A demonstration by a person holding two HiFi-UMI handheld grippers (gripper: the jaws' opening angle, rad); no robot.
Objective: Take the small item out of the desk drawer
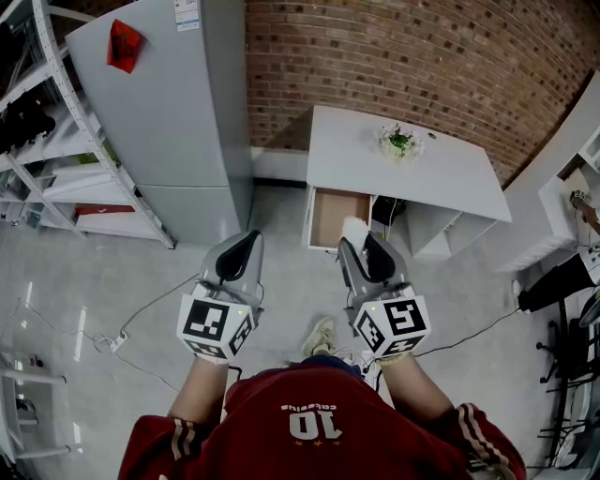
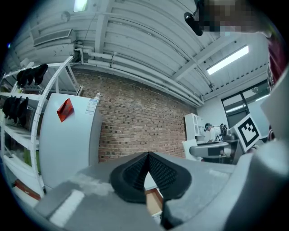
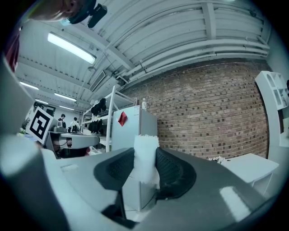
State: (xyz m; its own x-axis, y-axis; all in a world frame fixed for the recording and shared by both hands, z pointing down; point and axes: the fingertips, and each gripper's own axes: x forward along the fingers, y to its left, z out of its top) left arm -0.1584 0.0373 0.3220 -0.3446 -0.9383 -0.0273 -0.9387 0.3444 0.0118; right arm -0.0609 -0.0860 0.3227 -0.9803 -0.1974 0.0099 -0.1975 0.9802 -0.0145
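A red jersey (image 1: 319,431) fills the bottom of the head view. It bears a white "10"; the smaller line of print by the number is too small to read.

Just beyond it, the left gripper (image 1: 241,242) has its 2 fingers (image 2: 165,173) pressed together with nothing between them. The right gripper (image 1: 362,236) has its fingers (image 3: 174,171) clamped on a small white item (image 3: 145,155), which sticks up past the fingertips. The item is held in the air in front of the open drawer (image 1: 336,217) and clear of it.

The drawer juts from the left end of a white desk (image 1: 450,183), which carries a small plant (image 1: 398,141) and stands against a brick wall (image 1: 422,56). To the left are a tall grey cabinet (image 1: 159,122) with a red tag (image 1: 123,45) and an unreadable label (image 1: 187,14), then a white rack (image 1: 47,131). The pale, glossy floor (image 1: 112,281) is open between the person and the drawer, and a cable (image 1: 150,305) trails across it at the left.
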